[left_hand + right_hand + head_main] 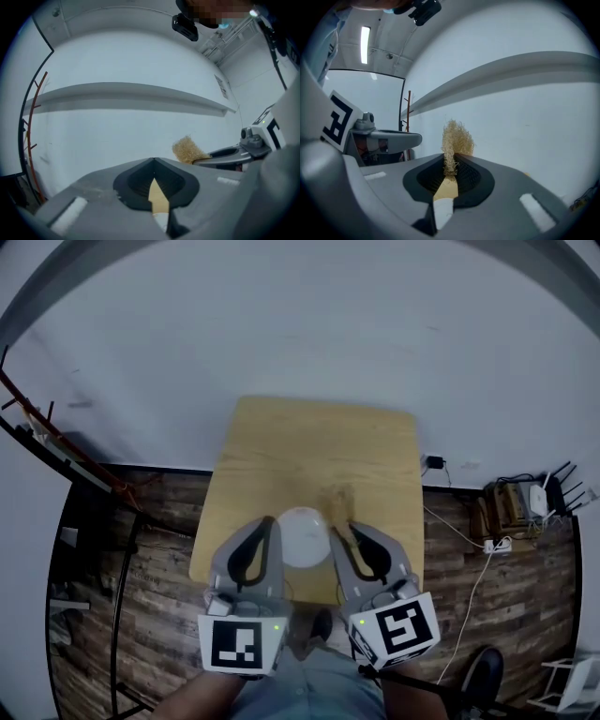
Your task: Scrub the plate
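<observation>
The white plate (302, 538) was seen lying on the wooden table (319, 442) near its front edge, flanked by the two grippers. The left gripper (153, 160) was held just beside the plate's left rim, its jaws pressed together with nothing caught between them. A straw-coloured scrubber (457, 137) was pinched between the jaws of the right gripper (450, 158), which was held just beside the plate's right rim.

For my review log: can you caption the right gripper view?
Right gripper with jaws clamped on a straw-coloured scrubber, white wall beyond.
</observation>
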The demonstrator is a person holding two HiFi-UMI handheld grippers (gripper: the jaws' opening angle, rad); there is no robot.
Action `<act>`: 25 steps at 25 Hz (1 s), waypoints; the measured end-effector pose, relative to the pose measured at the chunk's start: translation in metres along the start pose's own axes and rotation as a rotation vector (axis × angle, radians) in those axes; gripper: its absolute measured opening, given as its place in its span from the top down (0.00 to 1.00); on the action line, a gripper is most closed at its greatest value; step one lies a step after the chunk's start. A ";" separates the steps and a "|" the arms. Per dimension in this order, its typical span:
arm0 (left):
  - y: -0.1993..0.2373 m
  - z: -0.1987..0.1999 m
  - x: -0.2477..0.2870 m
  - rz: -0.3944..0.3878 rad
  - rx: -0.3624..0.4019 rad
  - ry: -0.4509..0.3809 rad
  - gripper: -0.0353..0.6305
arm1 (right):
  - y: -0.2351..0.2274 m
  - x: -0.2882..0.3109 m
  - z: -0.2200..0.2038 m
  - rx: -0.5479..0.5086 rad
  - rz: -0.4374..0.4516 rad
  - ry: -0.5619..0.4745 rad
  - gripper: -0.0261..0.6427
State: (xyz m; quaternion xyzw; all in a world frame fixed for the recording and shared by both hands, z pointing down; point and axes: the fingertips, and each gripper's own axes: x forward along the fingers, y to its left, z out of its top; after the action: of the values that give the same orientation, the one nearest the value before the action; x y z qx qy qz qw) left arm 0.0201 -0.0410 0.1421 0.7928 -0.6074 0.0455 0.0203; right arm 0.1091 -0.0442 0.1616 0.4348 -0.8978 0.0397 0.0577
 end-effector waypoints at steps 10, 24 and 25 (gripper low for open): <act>0.018 0.013 -0.008 -0.052 0.000 -0.002 0.92 | 0.027 0.014 0.020 -0.014 -0.035 -0.019 0.89; 0.039 0.004 -0.017 -0.084 0.003 -0.002 0.92 | 0.047 0.018 0.023 -0.048 -0.096 -0.011 0.89; 0.040 0.004 -0.017 -0.087 0.005 -0.003 0.92 | 0.048 0.019 0.023 -0.048 -0.097 -0.010 0.89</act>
State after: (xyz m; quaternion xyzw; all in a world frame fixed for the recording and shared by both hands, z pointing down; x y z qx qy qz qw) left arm -0.0232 -0.0353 0.1358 0.8185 -0.5724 0.0450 0.0196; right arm 0.0578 -0.0320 0.1403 0.4763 -0.8768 0.0129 0.0654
